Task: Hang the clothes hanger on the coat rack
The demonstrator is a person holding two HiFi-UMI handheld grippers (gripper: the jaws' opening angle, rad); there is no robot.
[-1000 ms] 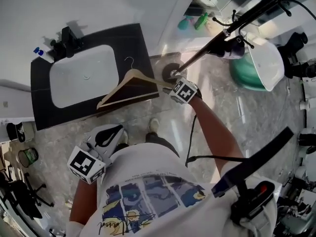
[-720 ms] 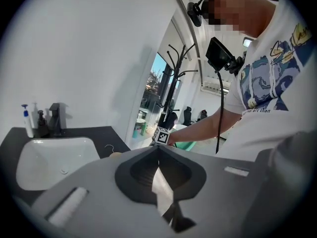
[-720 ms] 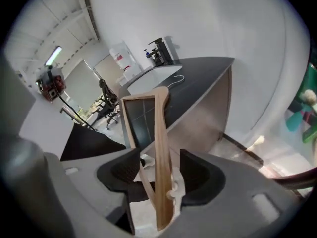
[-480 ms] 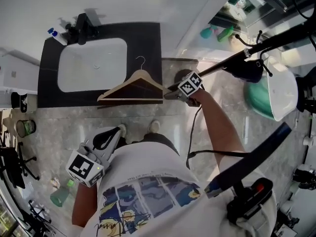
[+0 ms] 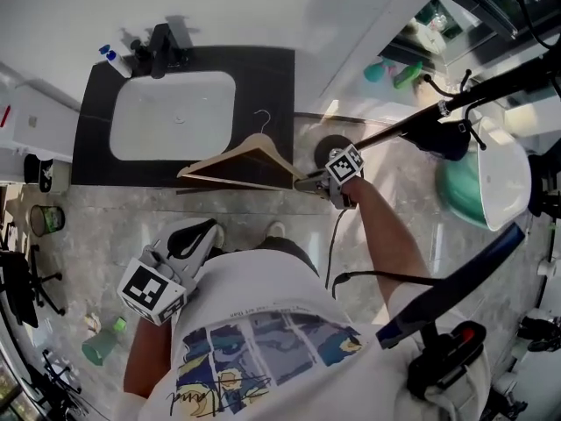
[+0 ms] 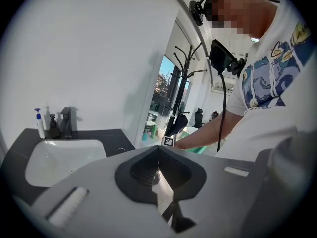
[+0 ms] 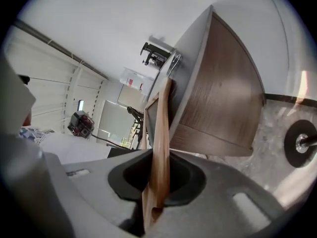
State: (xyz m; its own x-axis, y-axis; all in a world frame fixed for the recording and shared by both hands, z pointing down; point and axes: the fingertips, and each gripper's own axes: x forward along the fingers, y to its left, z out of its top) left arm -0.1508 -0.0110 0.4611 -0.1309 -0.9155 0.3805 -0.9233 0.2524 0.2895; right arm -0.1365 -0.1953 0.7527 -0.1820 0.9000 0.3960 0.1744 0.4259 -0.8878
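The wooden clothes hanger (image 5: 243, 160) lies out over the front edge of the black counter (image 5: 273, 82), its wire hook (image 5: 263, 117) pointing toward the wall. My right gripper (image 5: 306, 183) has the hanger's right end between its jaws, which are closing and press on the wood (image 7: 160, 152). The black coat rack (image 5: 412, 125) slants up to the right from its round base (image 5: 331, 153), just beyond that gripper. My left gripper (image 5: 202, 230) hangs low beside the person's body, shut and empty (image 6: 161, 195). It faces the sink and the coat rack (image 6: 179, 93).
A white sink (image 5: 175, 117) with tap and soap bottles (image 5: 158, 46) is set into the counter. A dark bag (image 5: 443, 139) hangs on the rack above a green and white basin (image 5: 491, 178). A green bottle (image 5: 101, 345) lies on the floor. A cable trails from the right arm.
My right gripper has rolled, sunk a little and closed on the hanger's right end. The hanger now tilts slightly down to the right. The left gripper has hardly moved.
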